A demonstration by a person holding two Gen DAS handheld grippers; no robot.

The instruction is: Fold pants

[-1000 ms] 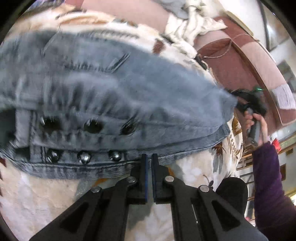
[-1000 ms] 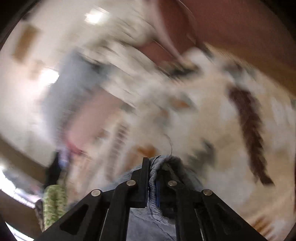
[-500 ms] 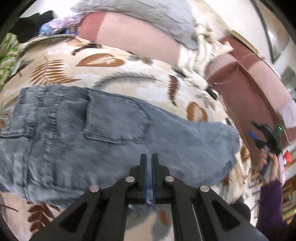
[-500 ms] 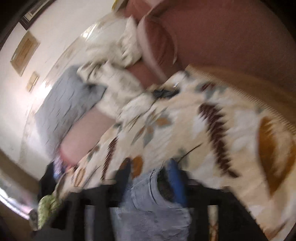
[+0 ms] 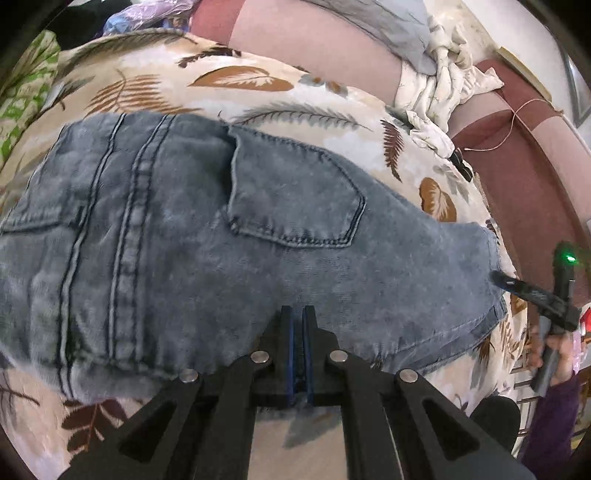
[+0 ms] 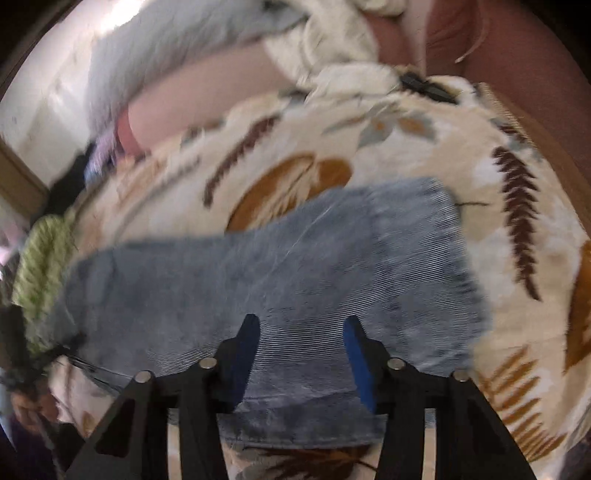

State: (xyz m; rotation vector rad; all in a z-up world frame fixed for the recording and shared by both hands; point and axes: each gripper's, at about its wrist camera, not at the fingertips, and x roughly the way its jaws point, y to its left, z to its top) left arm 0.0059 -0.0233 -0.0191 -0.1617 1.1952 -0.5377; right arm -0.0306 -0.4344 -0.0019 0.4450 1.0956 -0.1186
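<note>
Grey-blue denim pants (image 5: 295, 199) lie folded on the leaf-print bedspread (image 5: 240, 79), back pocket facing up. My left gripper (image 5: 297, 314) hovers over their near edge, shut, and I see nothing pinched between its pads. In the right wrist view the pants (image 6: 295, 273) spread under my right gripper (image 6: 301, 326). Its blue pads (image 6: 245, 347) stand apart and are closing, with no cloth between them. The left wrist view shows the right gripper (image 5: 502, 281) at the right end of the pants, held by a hand (image 5: 554, 354) in a purple sleeve.
A pink bolster (image 5: 314, 44) with a grey cloth (image 5: 388, 18) and a crumpled white cloth (image 5: 439, 88) lies along the far side. A maroon padded edge (image 5: 517, 177) runs on the right. A green patterned cloth (image 5: 26, 85) sits far left.
The pants, lifted with their buttons showing a second ago, now lie flat, pocket up. My right gripper has let go of the denim, opened and swung back over the leg end.
</note>
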